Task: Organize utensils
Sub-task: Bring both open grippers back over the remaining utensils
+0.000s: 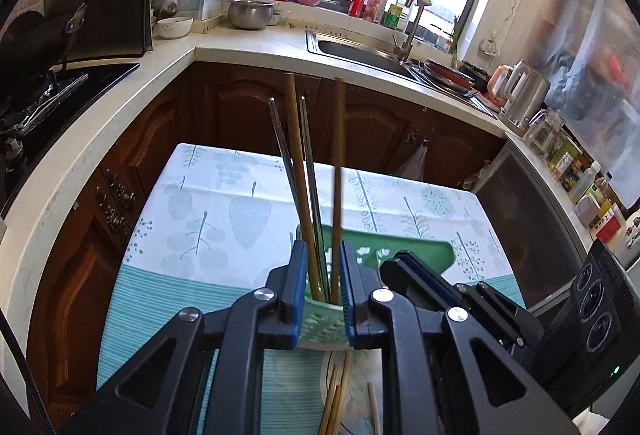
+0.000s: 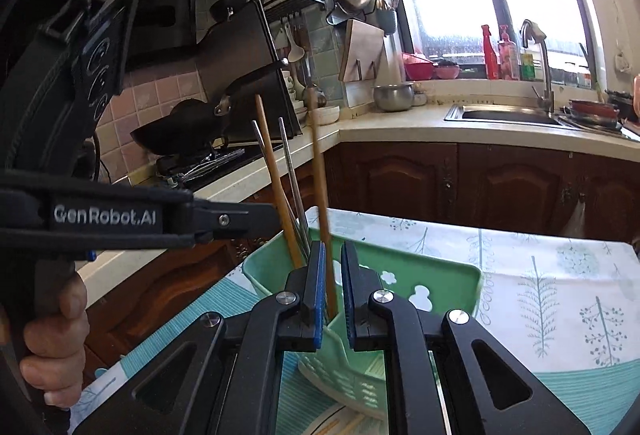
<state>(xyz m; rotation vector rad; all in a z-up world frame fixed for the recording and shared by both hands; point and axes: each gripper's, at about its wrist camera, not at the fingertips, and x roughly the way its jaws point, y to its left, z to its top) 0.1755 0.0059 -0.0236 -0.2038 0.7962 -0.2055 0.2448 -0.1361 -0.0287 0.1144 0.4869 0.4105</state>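
Claw status, left claw (image 1: 323, 250): blue pads slightly parted, set either side of the near end of the green utensil holder (image 1: 400, 245). Standing in the gap are one wooden chopstick (image 1: 298, 163) close against the left pad and two metal chopsticks (image 1: 310, 171). Green plastic shows through between the sticks, so the pads are not seen clamping the bundle. Whether the left pad actually touches the wooden stick cannot be told. Right claw (image 2: 333, 255): pads narrowly apart, with a second wooden chopstick (image 2: 320, 175) running down between them, lying along the left pad and clear of the right pad; no pinch is evident. All four sticks stand near upright with their lower ends inside the holder, leaning slightly. The holder sits on the surface (image 1: 224, 203), which is covered with a leaf-print cloth, directly under both claws. More wooden chopsticks (image 1: 336, 399) lie flat below the left claw. A hand (image 2: 52, 339) grips the handle of the left tool.
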